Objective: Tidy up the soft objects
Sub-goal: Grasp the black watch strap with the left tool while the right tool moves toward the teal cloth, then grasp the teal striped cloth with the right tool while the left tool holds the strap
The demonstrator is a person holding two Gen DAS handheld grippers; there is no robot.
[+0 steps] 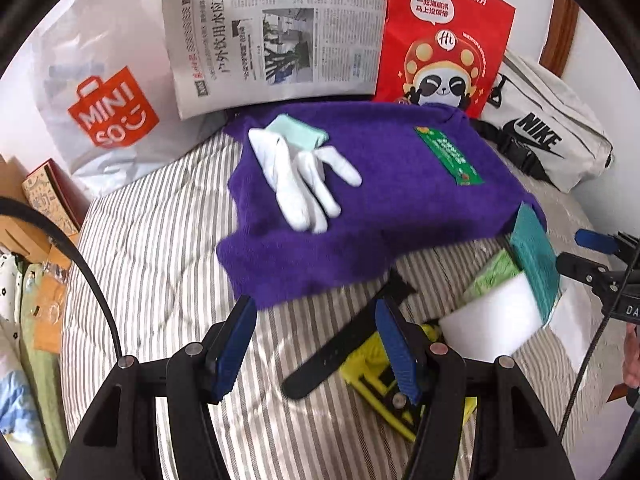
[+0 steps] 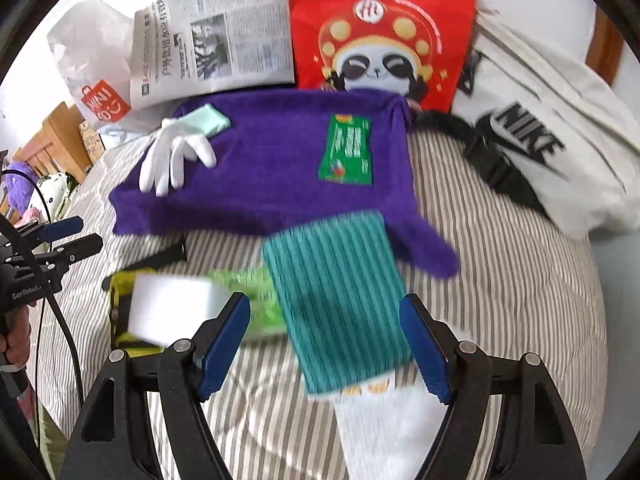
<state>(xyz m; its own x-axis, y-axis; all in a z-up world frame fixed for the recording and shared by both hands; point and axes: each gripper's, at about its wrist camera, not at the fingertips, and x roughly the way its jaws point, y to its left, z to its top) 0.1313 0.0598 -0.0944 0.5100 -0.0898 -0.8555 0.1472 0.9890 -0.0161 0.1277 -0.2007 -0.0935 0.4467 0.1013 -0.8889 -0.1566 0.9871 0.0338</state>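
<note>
A purple fuzzy cloth (image 1: 380, 196) (image 2: 272, 164) lies spread on the striped bed. On it lie a white glove (image 1: 304, 176) (image 2: 172, 156), a mint cloth (image 1: 298, 130) (image 2: 208, 120) and a green packet (image 1: 450, 154) (image 2: 348, 150). A teal ribbed cloth (image 2: 340, 300) (image 1: 534, 256) lies in front, next to a white sponge block (image 2: 172, 306) (image 1: 492, 320) and a green bag (image 2: 256, 292). My left gripper (image 1: 316, 344) is open and empty before the purple cloth's near edge. My right gripper (image 2: 324, 340) is open, its jaws either side of the teal cloth.
At the back stand a Miniso bag (image 1: 108, 108), a newspaper (image 1: 276, 32), a red panda bag (image 1: 444, 36) (image 2: 380, 28) and a white Nike bag (image 1: 548, 132) (image 2: 532, 128). A yellow object (image 1: 380, 376) with a black strap (image 1: 344, 344) lies near the left gripper. Boxes (image 1: 44, 208) stand at far left.
</note>
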